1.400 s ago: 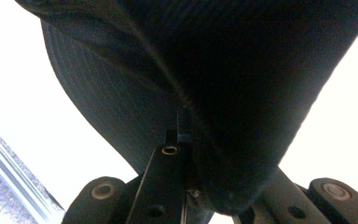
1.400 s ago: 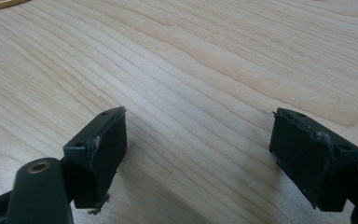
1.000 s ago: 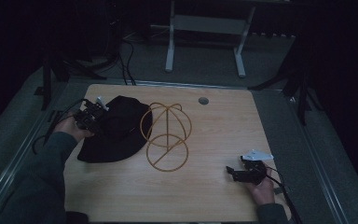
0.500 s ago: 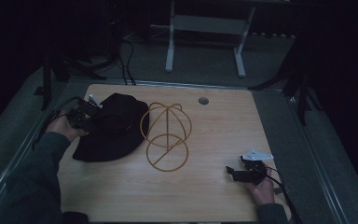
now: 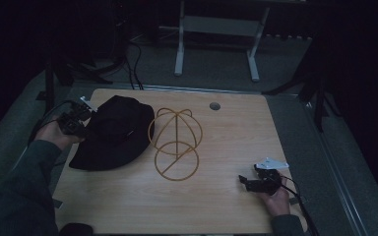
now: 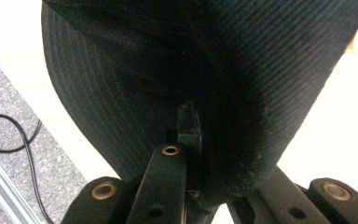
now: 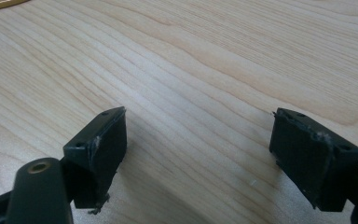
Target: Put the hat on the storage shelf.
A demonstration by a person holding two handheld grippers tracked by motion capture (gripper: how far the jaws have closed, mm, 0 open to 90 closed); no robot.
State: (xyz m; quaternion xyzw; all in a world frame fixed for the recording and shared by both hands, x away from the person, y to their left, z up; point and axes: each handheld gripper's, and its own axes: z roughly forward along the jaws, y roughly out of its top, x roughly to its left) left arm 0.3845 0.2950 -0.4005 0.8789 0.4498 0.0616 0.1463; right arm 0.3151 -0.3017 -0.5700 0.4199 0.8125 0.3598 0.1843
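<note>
A black bucket hat (image 5: 110, 132) lies on the left part of the wooden table (image 5: 226, 147). My left gripper (image 5: 81, 120) is shut on the hat's left brim; in the left gripper view the ribbed black fabric (image 6: 205, 70) is pinched between the jaws and rises above them. A gold wire hat stand (image 5: 176, 142) stands at the table's middle, just right of the hat. My right gripper (image 5: 246, 182) rests near the table's front right, held by a hand, and is open. In the right gripper view its pads (image 7: 105, 140) are wide apart over bare wood.
A small round grommet hole (image 5: 214, 105) sits near the table's far edge. Metal frame legs (image 5: 216, 44) and cables (image 5: 133, 54) stand on the floor behind the table. The table's left edge is close to my left hand.
My left gripper has pulled the hat's brim leftward toward the table's left edge, and the hat has shifted slightly with it. The right gripper has stayed still.
</note>
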